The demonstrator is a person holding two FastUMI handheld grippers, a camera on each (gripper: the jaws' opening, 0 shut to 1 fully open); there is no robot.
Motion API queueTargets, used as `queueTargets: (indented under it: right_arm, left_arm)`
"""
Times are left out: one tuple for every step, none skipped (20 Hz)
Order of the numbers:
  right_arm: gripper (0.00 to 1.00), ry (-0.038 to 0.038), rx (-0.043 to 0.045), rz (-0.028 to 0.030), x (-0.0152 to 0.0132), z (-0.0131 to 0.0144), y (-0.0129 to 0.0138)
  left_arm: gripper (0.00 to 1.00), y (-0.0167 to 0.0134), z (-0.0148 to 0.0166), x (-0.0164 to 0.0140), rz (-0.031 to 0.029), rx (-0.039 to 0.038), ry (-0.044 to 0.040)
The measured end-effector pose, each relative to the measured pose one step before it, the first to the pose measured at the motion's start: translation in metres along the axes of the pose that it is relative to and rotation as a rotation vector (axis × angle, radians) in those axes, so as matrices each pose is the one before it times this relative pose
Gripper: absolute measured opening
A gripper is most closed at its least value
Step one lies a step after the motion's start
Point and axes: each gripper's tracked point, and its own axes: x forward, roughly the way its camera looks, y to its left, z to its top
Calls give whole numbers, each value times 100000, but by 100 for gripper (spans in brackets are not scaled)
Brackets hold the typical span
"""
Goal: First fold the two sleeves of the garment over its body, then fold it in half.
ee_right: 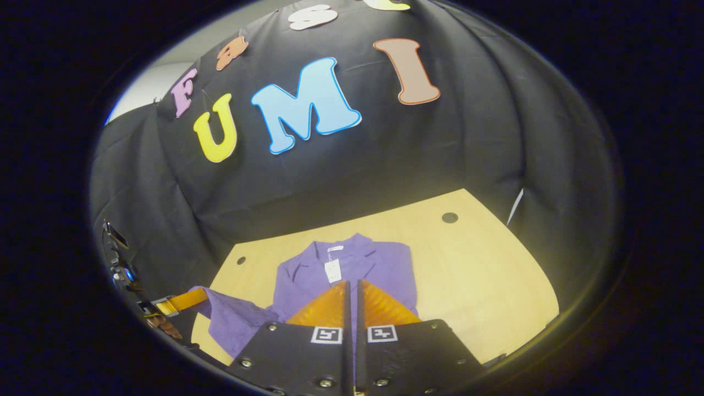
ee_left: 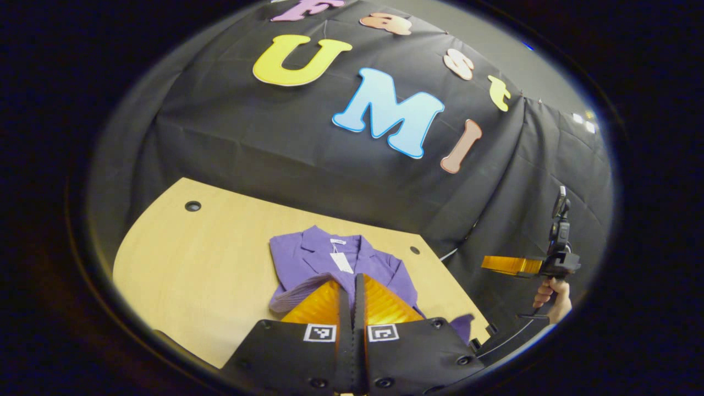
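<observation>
a purple garment [ee_left: 335, 261] lies flat on the light wooden table [ee_left: 209, 264], collar toward the booth's black wall, with a white tag [ee_left: 341, 262] at the neckline. in the left gripper view the left gripper [ee_left: 352, 289] hangs above the near part of the garment, its two fingers pressed together with barely a slit between them and nothing caught in them. a fold of ribbed purple cloth lies just left of those fingers. off to the right in that view, beyond the table edge, the other gripper [ee_left: 509, 265] sits in a person's hand [ee_left: 553, 297], pointing in toward the table; from this distance i cannot tell how its fingers stand there.

in the right gripper view the right gripper [ee_right: 352, 294] is over the lower middle of the garment [ee_right: 352, 269], fingers closed against each other and empty. the tag [ee_right: 332, 270] shows just above the fingertips. one sleeve [ee_right: 234, 319] spreads out to the left, reaching the near table edge beside the left gripper, which comes in from the left rim. the right side of the garment has a straight edge. two dark round holes mark the table [ee_right: 484, 275], one near each far corner.
</observation>
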Motion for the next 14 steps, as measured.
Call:
queueTargets:
  right_arm:
    - [2,1320,-202,348,760,-89,-531]
    - [2,1063,154,146,587,18,-454]
    - [2,986,302,602,709,-139,-273]
    - [2,258,269,689,617,194,-295]
    - [2,641,-96,714,468,169,-305]
    - [2,342,-104,175,607,248,-435]
    - [2,476,-11,242,648,185,-423]
    - [2,857,87,-44,514,114,-324]
    - [2,405,-408,394,673,-40,-100]
    - [2,1115,-1211,784,525,-217,73]
    - [2,1294,-1924,237,772,-483,-112]
    - [2,1469,-1677,30,725,-400,-169]
    - [2,1511,-659,510,565,-249,39]
    - [2,973,455,444,639,-45,11]
  left_arm:
    - [6,-462,511,855,242,327,-624]
    - [6,-494,773,1187,318,585,-1067]
    - [6,-224,630,1239,1009,403,-200]
    - [6,-416,549,1180,242,330,-54]
    - [6,-421,577,1093,510,543,-200]
    - [6,-302,706,1147,432,966,-478]
    - [6,-361,900,1407,293,1098,-1486]
    - [6,-271,1017,1422,125,526,-1655]
    - [6,-455,386,1358,-25,541,-19]
    - [6,-155,333,1214,305,557,125]
    - [6,-89,780,1690,-54,597,-150]
    - [6,222,852,1607,456,1163,-895]
    - [6,29,633,1492,342,982,-725]
    - [6,-24,747,1423,-39,540,-1202]
